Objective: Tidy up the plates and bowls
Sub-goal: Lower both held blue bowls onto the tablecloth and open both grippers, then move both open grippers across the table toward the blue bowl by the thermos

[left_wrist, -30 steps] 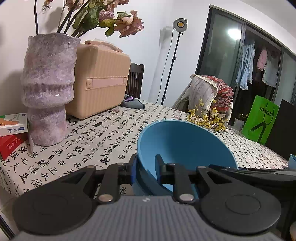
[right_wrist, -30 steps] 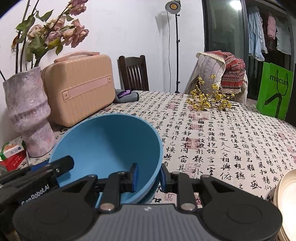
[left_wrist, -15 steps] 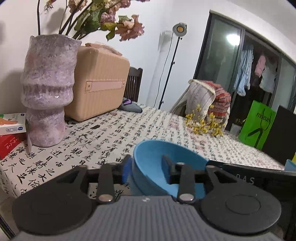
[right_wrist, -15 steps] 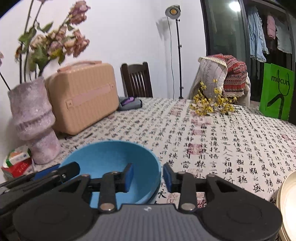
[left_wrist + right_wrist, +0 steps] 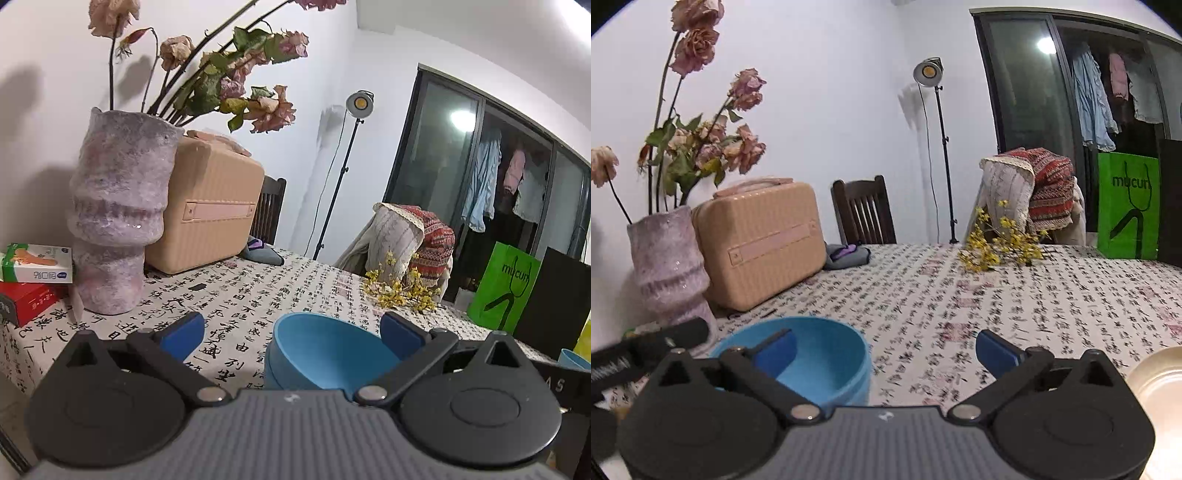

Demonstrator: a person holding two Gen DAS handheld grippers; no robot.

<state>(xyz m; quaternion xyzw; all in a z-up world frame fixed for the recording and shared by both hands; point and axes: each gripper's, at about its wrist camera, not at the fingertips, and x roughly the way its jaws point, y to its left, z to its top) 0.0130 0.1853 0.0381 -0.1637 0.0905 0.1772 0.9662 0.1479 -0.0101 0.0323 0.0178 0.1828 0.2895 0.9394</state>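
Item: round blue plastic bowl (image 5: 325,354), upright on the calligraphy-print tablecloth (image 5: 258,288), near the mottled purple ceramic vase (image 5: 118,210). Left gripper (image 5: 291,332) and right gripper (image 5: 886,349): jaws just opened wide, gripping nothing (bowl rim between the pads, untouched). Cream round plate (image 5: 1160,387) at right.

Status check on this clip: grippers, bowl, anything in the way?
Left gripper and right gripper: jaws just opened wide, nothing gripped. Blue bowl upright on the tablecloth, released. Cream plate at right, apart from it. Nothing blocking.
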